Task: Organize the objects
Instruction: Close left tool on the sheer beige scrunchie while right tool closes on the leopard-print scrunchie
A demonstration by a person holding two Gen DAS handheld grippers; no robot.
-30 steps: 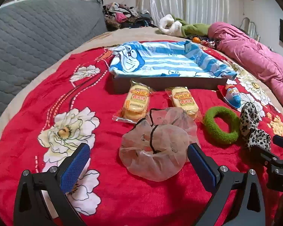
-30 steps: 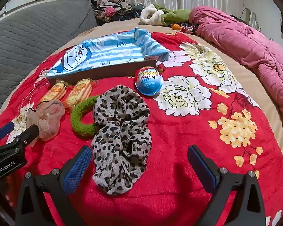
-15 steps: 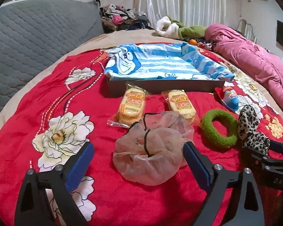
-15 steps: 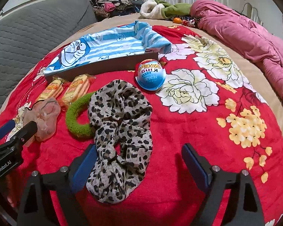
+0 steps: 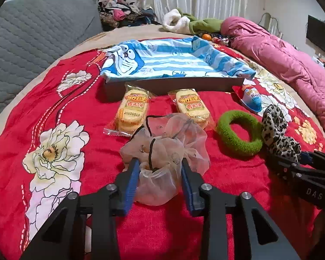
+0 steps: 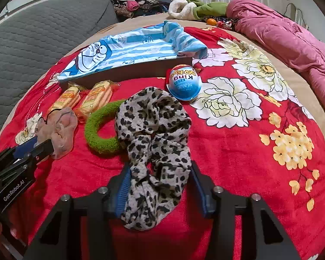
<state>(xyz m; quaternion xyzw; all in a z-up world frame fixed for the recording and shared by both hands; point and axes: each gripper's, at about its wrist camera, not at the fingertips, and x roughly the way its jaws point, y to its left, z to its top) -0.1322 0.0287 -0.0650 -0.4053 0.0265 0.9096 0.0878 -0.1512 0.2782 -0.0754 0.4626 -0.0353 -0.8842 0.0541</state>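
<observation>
My left gripper is shut on the near part of a sheer beige scrunchie lying on the red floral blanket. My right gripper is shut on a leopard-print scrunchie. A green fuzzy hair ring lies between the two scrunchies; it also shows in the right wrist view. Two packaged cakes and a blue toy egg lie in front of a shallow dark box lined with a blue striped cartoon cloth.
A grey quilted headboard is at the left. A pink quilt lies along the right. Clothes and a green-white bundle are piled at the far edge of the bed.
Both grippers moved forward and down and closed: the left on the beige scrunchie, the right on the leopard scrunchie. Both were wide open a second ago.
</observation>
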